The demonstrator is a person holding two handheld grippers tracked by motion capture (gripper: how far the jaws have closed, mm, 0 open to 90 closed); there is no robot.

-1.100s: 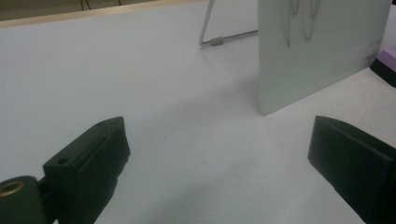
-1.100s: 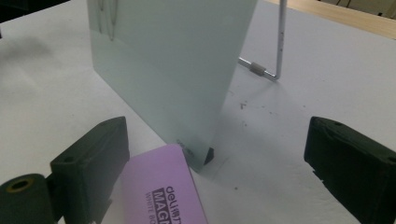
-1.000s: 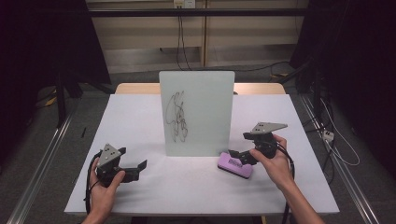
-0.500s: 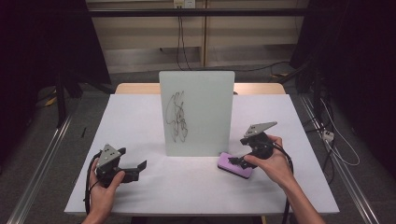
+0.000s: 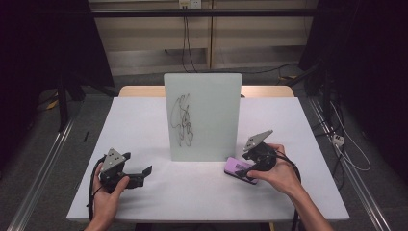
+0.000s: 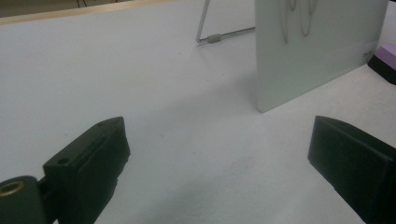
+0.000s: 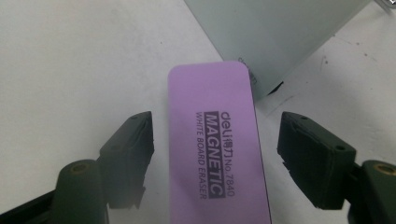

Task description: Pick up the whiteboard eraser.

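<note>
A small whiteboard (image 5: 202,117) stands upright mid-table with black scribbles (image 5: 182,120) on its face. A purple magnetic whiteboard eraser (image 5: 237,168) lies flat on the table by the board's right foot. My right gripper (image 5: 246,169) is lowered over it, open, with one jaw on each side of the eraser (image 7: 216,147) and a gap on both sides. My left gripper (image 5: 144,172) rests open on the table at the front left, pointing toward the board (image 6: 317,46), nothing between its jaws.
The white tabletop (image 5: 144,115) has free room left and front. The board's wire stand (image 6: 215,37) reaches out behind it. Cables (image 5: 346,149) lie on the floor to the right of the table.
My right gripper has dropped and tilted down over the purple eraser, so its jaws now straddle it. The left gripper has stayed in place.
</note>
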